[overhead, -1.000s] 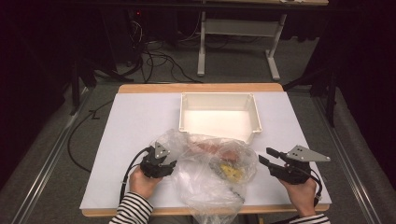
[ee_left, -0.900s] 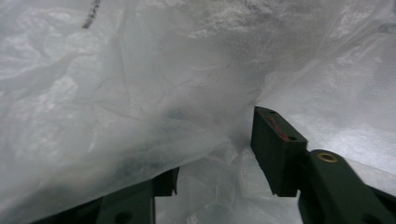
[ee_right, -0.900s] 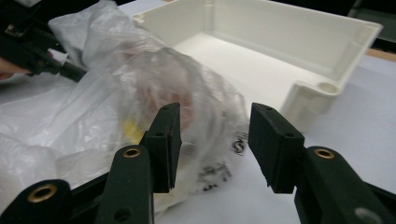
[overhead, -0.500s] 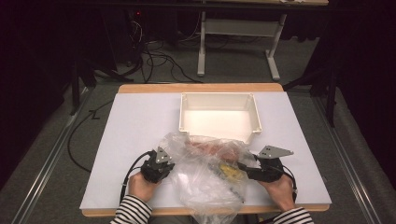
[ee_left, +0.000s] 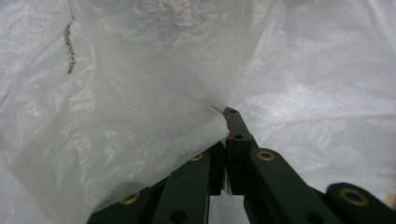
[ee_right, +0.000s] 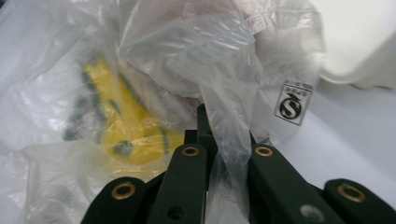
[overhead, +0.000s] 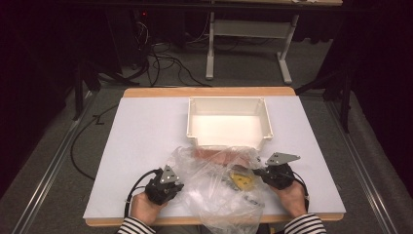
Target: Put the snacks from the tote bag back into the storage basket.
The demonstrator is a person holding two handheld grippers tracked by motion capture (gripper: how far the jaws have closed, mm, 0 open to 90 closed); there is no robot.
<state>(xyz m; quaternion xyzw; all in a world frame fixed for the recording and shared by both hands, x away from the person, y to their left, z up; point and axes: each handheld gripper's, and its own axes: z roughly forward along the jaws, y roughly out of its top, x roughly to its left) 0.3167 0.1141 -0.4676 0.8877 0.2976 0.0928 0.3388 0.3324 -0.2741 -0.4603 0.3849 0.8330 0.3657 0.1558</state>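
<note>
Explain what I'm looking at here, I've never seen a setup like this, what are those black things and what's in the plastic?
A person sits at a table with a tool in each hand: a hand-held gripper with two black jaws. The wide picture comes from a camera above the person. The two close-ups come from cameras riding on the grippers, looking along their jaws.

On the table stands an empty white bin. In front of it lies a clear plastic bag with something yellow and something pinkish inside; what they are is unclear.

The left hand-held gripper is shut on the bag's left side, with film pinched between its jaws. The right hand-held gripper is shut on the right side; its jaws have just closed.
</note>
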